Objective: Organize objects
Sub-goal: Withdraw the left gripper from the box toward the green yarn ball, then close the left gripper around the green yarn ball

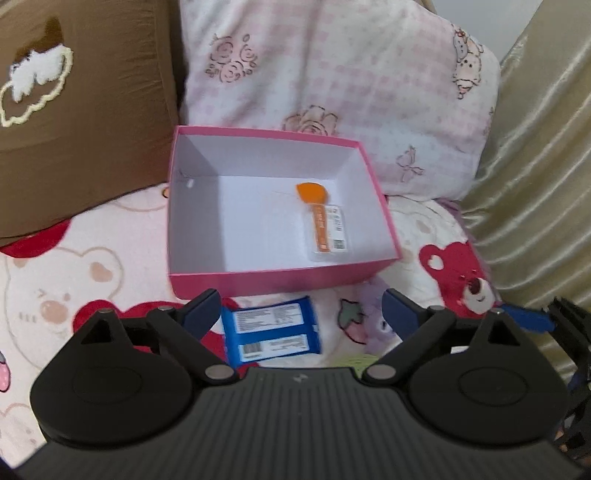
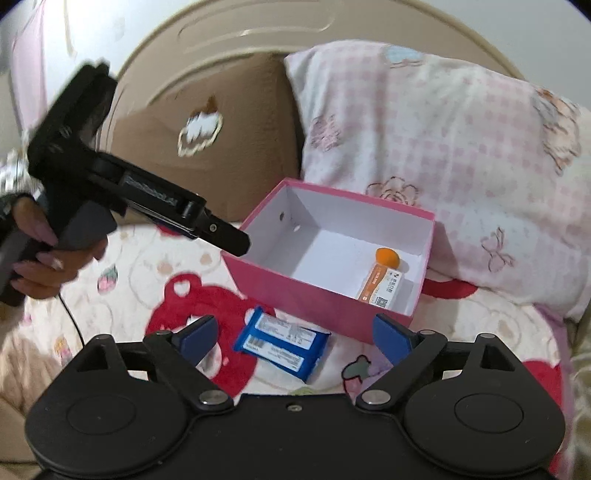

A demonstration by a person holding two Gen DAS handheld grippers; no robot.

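A pink box (image 1: 277,282) with a white inside sits open on the bed; it also shows in the right wrist view (image 2: 295,295). An orange sponge in a clear pack (image 1: 323,221) lies inside it, also seen from the right (image 2: 384,275). A blue wipes packet (image 1: 271,334) lies on the blanket just in front of the box, also in the right wrist view (image 2: 282,341). My left gripper (image 1: 299,314) is open and empty above the packet. My right gripper (image 2: 293,332) is open and empty, with the packet between its fingers.
A brown cushion (image 1: 74,129) and a pink patterned pillow (image 1: 332,81) stand behind the box. A beige headboard (image 2: 240,33) curves behind them. The bear-print blanket (image 1: 55,295) covers the bed. Shiny beige fabric (image 1: 535,166) lies at the right.
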